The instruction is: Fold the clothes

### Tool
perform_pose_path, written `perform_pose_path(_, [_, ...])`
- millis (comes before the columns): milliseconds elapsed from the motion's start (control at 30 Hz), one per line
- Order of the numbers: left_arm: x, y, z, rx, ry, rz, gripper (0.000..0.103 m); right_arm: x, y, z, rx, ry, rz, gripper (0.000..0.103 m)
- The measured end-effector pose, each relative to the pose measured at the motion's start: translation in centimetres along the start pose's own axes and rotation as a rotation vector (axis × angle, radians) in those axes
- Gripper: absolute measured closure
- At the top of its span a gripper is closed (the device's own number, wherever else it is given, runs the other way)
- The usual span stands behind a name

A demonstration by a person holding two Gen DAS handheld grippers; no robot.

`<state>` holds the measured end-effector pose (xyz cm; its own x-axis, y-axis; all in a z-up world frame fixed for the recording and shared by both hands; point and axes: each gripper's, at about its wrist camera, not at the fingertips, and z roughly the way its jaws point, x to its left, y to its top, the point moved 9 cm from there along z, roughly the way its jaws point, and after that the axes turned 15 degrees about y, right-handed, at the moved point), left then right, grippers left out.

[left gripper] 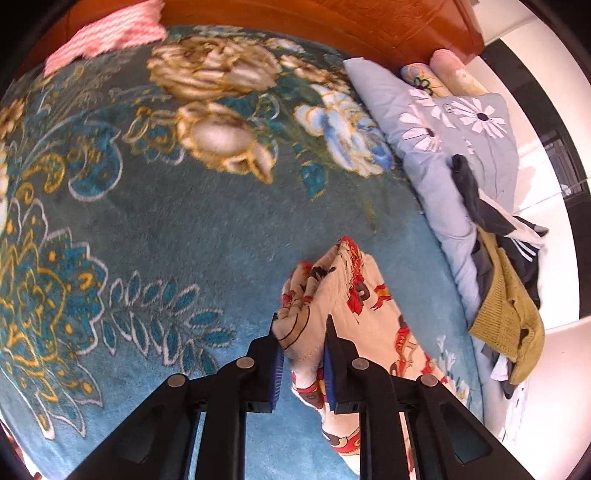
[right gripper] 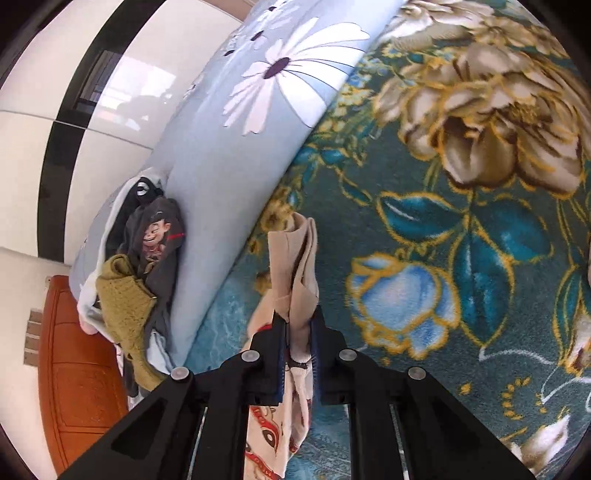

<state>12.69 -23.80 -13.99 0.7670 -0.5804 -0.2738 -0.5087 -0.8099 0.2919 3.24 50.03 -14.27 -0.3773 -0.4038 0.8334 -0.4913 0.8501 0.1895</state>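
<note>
Only left view shows pink towel (left gripper: pixel 107 33), both hand-held grippers (left gripper: pixel 301 332) (right gripper: pixel 298 321) clamped on printed garment (left gripper: pixel 354 295).

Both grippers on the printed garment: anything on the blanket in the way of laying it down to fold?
Nothing visible. The left gripper and right gripper both clamp the printed garment; the teal blanket ahead is bare. The clothes pile sits aside on the blue quilt.

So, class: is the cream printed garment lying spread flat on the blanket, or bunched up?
Bunched. The cream printed garment is gathered into folds between both sets of jaws, left gripper and right gripper, above the teal floral blanket.
</note>
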Motion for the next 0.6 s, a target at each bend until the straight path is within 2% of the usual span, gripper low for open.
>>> perform_pose_path(133, [-1.4, 2.0, -6.7, -0.066, -0.095, 0.047, 0.084, 4.9, 1.2, -2.1, 0.034, 0.116, -0.087, 0.092])
perform_pose_path(200, [0.3, 1.5, -9.4, -0.074, -0.130, 0.042, 0.084, 6.5, 1.3, -3.9, 0.041, 0.180, -0.115, 0.092])
perform_pose_path(267, [3.0, 0.4, -10.2, -0.067, -0.115, 0.036, 0.084, 6.7, 0.9, -5.7, 0.060, 0.210, -0.130, 0.092])
perform_pose_path(333, [6.2, -1.8, -8.2, -0.023, -0.062, 0.033, 0.084, 4.8, -0.1, -6.8, 0.116, 0.166, -0.163, 0.092])
perform_pose_path(467, [12.8, -7.6, -1.2, 0.155, 0.090, -0.041, 0.084, -2.2, -3.7, -6.5, 0.236, 0.009, -0.156, 0.092])
perform_pose_path(533, [14.7, -9.3, 0.1, 0.177, 0.100, -0.110, 0.083, -4.9, -5.1, -6.0, 0.240, -0.027, -0.097, 0.092])
perform_pose_path(600, [15.1, -9.5, -0.1, 0.176, 0.063, -0.153, 0.082, -5.7, -5.8, -5.9, 0.239, -0.041, -0.090, 0.092])
